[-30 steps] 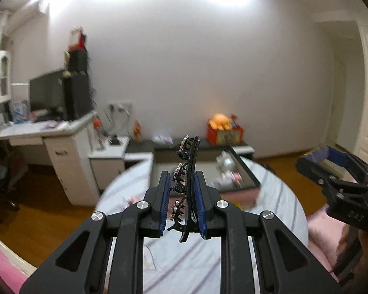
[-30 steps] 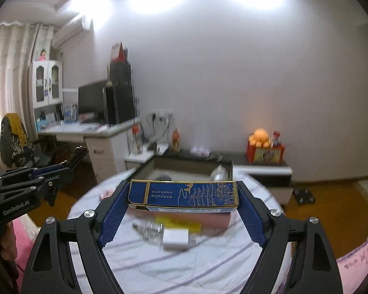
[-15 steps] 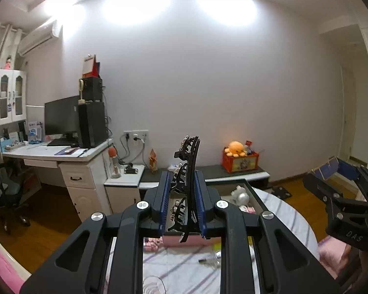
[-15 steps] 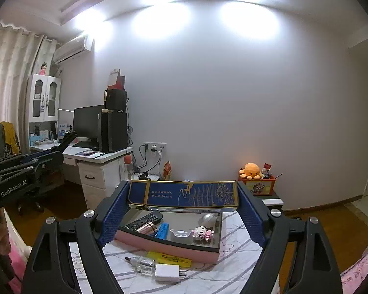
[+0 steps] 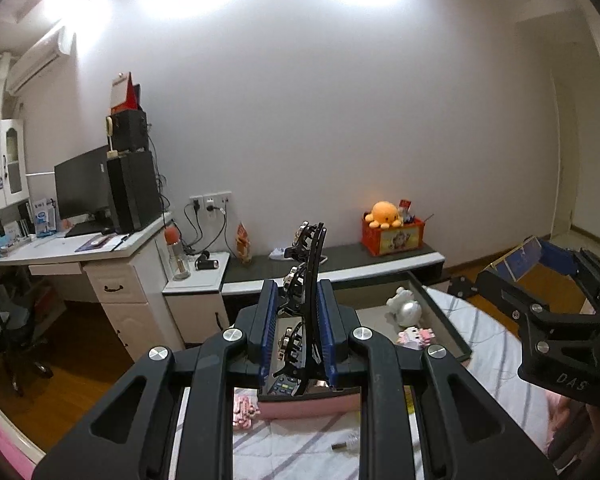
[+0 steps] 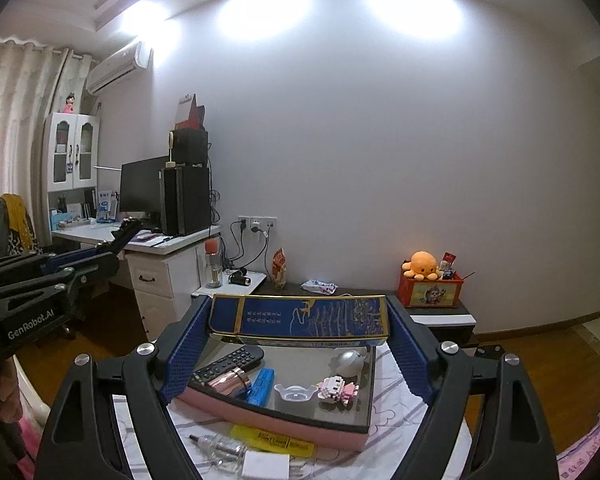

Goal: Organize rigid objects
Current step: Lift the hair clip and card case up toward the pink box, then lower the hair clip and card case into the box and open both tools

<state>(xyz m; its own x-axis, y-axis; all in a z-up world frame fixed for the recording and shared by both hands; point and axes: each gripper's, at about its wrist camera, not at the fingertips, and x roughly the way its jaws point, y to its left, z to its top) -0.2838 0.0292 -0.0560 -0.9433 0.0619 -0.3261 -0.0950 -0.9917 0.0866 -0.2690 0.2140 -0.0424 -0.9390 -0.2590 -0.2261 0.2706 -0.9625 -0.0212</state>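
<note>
Bedroom, white wall and desk far ahead, striped cloth on a round table (image 6: 400,432) below both tools. Left gripper (image 5: 297,320) closed narrow on an upright black hair clip (image 5: 310,280), right gripper (image 6: 300,344) spread wide and clamped on the ends of a blue box (image 6: 300,316), both aloft just short of the tray (image 6: 276,416). Partly done, it seems: remote (image 6: 228,362), toys and tubes already in the tray ahead; clip, box, plus yellow pack (image 6: 272,442), vial (image 6: 216,446) and white block (image 6: 266,466) beneath the right tool, left to stow.
</note>
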